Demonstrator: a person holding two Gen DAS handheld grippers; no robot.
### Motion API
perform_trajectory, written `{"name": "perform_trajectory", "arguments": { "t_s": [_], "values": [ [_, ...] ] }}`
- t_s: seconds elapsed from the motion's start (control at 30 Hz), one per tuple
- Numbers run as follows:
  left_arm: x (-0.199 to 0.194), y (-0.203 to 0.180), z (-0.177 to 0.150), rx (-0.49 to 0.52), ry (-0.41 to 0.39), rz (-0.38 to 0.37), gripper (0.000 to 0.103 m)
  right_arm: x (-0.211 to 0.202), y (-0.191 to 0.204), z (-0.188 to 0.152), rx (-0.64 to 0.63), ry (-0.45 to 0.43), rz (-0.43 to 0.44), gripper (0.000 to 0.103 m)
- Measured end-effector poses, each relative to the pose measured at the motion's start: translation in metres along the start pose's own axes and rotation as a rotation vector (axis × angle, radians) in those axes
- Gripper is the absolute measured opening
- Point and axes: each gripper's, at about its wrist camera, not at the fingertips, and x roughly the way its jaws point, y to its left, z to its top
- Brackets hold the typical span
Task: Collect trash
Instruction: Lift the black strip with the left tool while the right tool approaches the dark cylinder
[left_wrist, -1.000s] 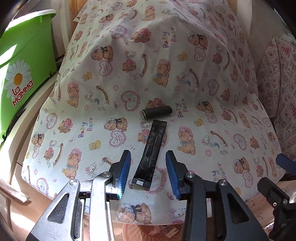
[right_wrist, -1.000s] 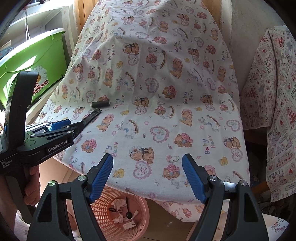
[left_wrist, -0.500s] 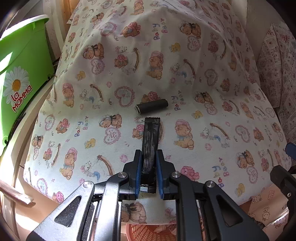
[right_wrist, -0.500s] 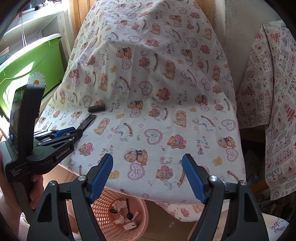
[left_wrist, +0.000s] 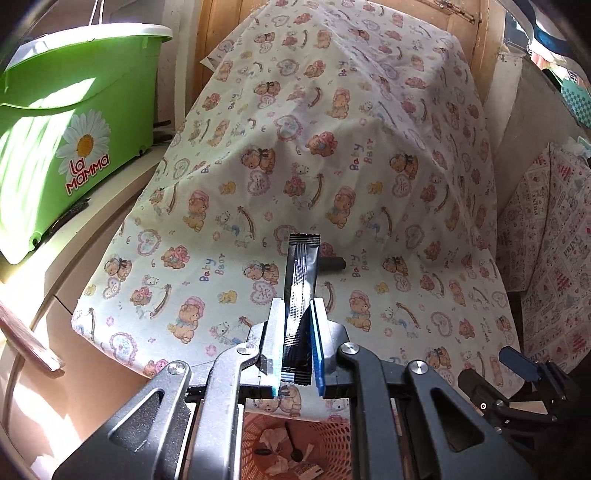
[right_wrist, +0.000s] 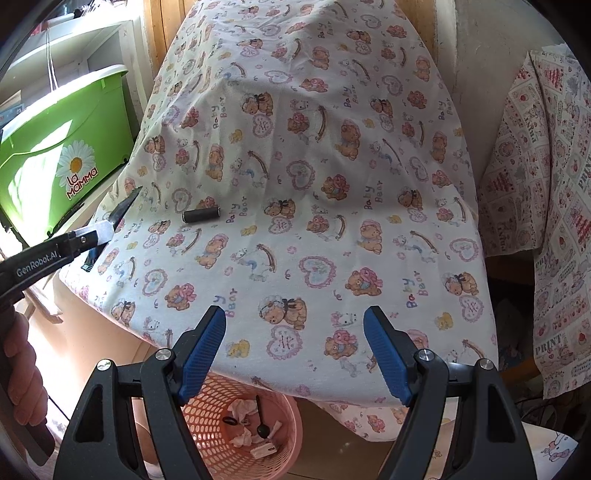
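Note:
My left gripper (left_wrist: 295, 343) is shut on a long black sachet wrapper (left_wrist: 301, 273) and holds it lifted off the bear-print cloth (left_wrist: 332, 177), tip pointing up and away. It also shows at the left of the right wrist view (right_wrist: 123, 208), held by the left gripper (right_wrist: 99, 230). A small dark cylinder (right_wrist: 201, 215) lies on the cloth; in the left wrist view it (left_wrist: 332, 264) is partly hidden behind the wrapper. My right gripper (right_wrist: 295, 354) is open and empty, above the cloth's front edge. A pink mesh basket (right_wrist: 207, 410) with scraps stands below the edge.
A green "La Mamma" tub (left_wrist: 62, 129) stands on a ledge at the left. A patterned cloth (right_wrist: 546, 206) hangs at the right. The pink basket (left_wrist: 258, 428) sits right under the left gripper. Wooden panels rise behind the table.
The left gripper closed on the black wrapper, then lifted it off the cloth and drew back over the basket. The right gripper stayed open and shifted slightly.

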Motion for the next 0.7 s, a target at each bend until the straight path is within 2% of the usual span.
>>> {"name": "perform_trajectory", "arguments": {
  "t_s": [0.3,0.43,0.63,0.7],
  "values": [
    [-0.015,0.008,0.002,0.009,-0.018,0.081,0.012,0.000,0.014,-0.002,-0.038,-0.018,-0.003,0.079],
    [-0.016,0.018,0.004,-0.033,-0.012,0.091,0.012,-0.003,0.020,-0.003,-0.054,-0.038,0.010,0.084],
    [-0.022,0.030,0.006,-0.056,-0.016,0.131,0.012,-0.007,0.028,-0.003,-0.069,-0.069,0.030,0.084],
    [-0.023,0.036,0.007,-0.078,-0.015,0.175,0.012,-0.007,0.032,0.000,-0.086,-0.064,0.054,0.084]
  ]
}}
